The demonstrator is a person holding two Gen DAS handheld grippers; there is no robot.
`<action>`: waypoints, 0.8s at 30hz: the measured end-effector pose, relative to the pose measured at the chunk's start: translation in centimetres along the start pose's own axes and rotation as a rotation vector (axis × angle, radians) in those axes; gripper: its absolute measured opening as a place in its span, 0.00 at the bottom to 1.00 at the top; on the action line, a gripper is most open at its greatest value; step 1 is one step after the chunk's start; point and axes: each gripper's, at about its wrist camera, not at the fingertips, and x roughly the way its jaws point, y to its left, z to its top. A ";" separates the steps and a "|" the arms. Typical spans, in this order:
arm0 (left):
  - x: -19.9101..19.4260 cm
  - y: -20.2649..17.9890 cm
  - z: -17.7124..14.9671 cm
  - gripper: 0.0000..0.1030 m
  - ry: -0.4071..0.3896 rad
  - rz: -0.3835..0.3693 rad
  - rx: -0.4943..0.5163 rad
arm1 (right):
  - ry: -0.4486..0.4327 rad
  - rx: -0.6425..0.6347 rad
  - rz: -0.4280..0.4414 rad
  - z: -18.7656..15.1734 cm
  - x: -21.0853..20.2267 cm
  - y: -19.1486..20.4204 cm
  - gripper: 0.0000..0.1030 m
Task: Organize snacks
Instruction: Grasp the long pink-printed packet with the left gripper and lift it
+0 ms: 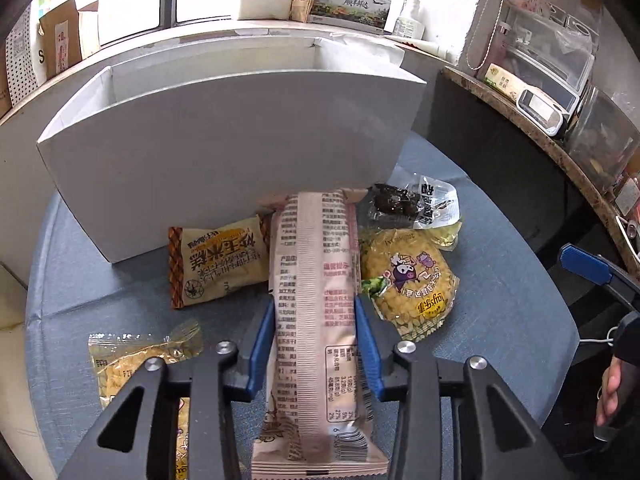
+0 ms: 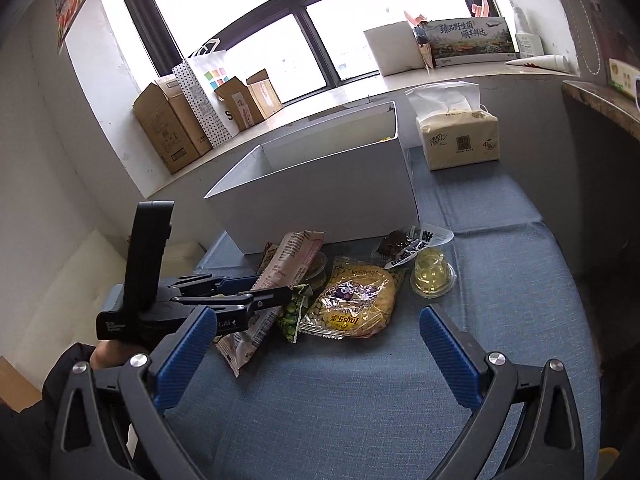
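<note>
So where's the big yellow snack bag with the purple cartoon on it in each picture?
Left wrist view: the yellow plastic snack bag with the purple cartoon lies right of centre, beside the long pink wrapper that the left hand-held gripper holds.
Right wrist view: it lies at centre.
Shared landmark: the white open box behind it.

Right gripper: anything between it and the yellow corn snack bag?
Nothing: only bare blue tablecloth between the open right gripper and the yellow corn snack bag, per right wrist view.
</note>
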 end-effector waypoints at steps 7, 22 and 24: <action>-2.6 -0.1 -0.4 0.42 -0.038 0.006 -0.001 | 0.016 0.017 -0.014 -0.4 0.4 -0.4 1.00; -16.3 6.9 -3.7 0.42 -0.252 0.182 -0.186 | 0.199 -0.409 0.090 -1.9 7.8 9.1 1.00; -17.6 7.5 -4.7 0.42 -0.268 0.200 -0.200 | 0.220 -0.512 0.102 -2.3 9.7 11.5 1.00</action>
